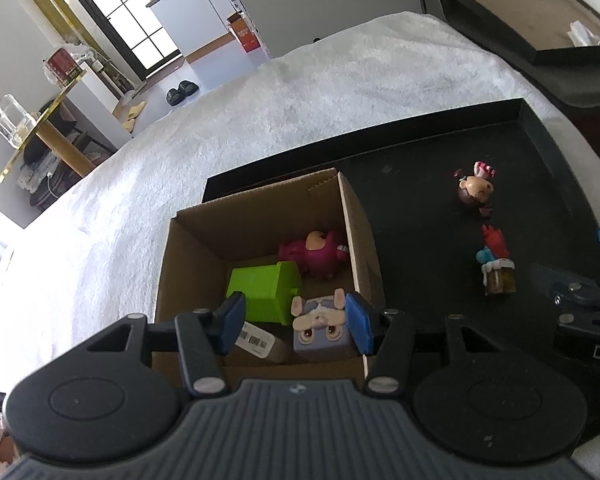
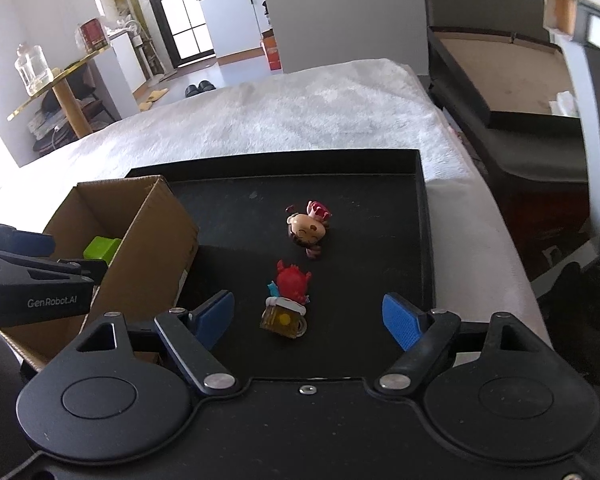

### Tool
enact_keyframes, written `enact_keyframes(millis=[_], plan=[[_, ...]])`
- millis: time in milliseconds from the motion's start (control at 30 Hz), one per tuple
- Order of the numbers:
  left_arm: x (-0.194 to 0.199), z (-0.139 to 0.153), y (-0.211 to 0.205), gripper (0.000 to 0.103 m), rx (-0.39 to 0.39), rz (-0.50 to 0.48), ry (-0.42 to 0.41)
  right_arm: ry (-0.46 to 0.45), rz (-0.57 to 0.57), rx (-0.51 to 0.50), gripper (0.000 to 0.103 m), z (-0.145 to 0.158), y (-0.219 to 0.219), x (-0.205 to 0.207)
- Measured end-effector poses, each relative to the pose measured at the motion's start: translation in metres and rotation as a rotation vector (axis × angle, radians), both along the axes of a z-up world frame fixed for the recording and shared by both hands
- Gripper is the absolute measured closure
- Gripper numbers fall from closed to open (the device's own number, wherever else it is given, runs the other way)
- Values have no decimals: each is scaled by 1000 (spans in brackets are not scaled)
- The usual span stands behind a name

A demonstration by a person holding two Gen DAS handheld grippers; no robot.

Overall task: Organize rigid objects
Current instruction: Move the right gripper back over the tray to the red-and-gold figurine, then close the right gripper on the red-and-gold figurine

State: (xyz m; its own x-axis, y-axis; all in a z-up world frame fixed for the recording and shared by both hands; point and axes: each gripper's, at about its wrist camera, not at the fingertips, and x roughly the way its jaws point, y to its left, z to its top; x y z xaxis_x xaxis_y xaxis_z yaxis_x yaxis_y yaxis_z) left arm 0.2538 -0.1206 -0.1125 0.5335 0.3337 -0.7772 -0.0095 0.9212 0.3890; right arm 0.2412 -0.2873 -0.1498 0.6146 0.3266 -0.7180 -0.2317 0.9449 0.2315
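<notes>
The right gripper (image 2: 308, 316) is released, its jaws wide on both sides of the red toy (image 2: 290, 300) on the black tray (image 2: 424, 240), not touching it. It should sink until the pads meet the toy's body, then clench. The left gripper (image 1: 296, 324) hangs half open over the box (image 1: 204, 232), grasping nothing
</notes>
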Motion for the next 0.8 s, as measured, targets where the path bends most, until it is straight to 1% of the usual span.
enact_keyframes(millis=[167,233,300,367,467,567,600,633,667,733,767,800], plan=[[6,-6,-1,49,20,2,8,19,-5,14,23,-16,2,5],[7,-6,0,49,20,3,5,26,1,11,25,-21,5,8],[7,-3,0,49,12,5,3,28,9,7,25,-25,9,10],[6,5,0,49,4,-5,-17,26,14,-4,26,-28,12,11],[6,15,-5,49,14,-31,-50,26,17,-1,26,-31,16,13],[10,10,-7,49,7,-34,-34,17,30,7,30,-33,20,14],[11,8,-7,49,-1,-28,-27,19,35,3,33,-35,21,14],[10,6,-6,49,-11,-26,-30,24,40,-6,38,-38,24,15],[9,4,-6,49,-13,-29,-44,31,45,-16,41,-40,25,15],[7,3,-10,49,20,-41,-59,51,51,-23,57,-46,26,15],[7,2,-13,49,34,-50,-58,63,49,-21,61,-48,25,15],[7,1,-16,49,35,-57,-47,70,47,-23,72,-49,25,15]])
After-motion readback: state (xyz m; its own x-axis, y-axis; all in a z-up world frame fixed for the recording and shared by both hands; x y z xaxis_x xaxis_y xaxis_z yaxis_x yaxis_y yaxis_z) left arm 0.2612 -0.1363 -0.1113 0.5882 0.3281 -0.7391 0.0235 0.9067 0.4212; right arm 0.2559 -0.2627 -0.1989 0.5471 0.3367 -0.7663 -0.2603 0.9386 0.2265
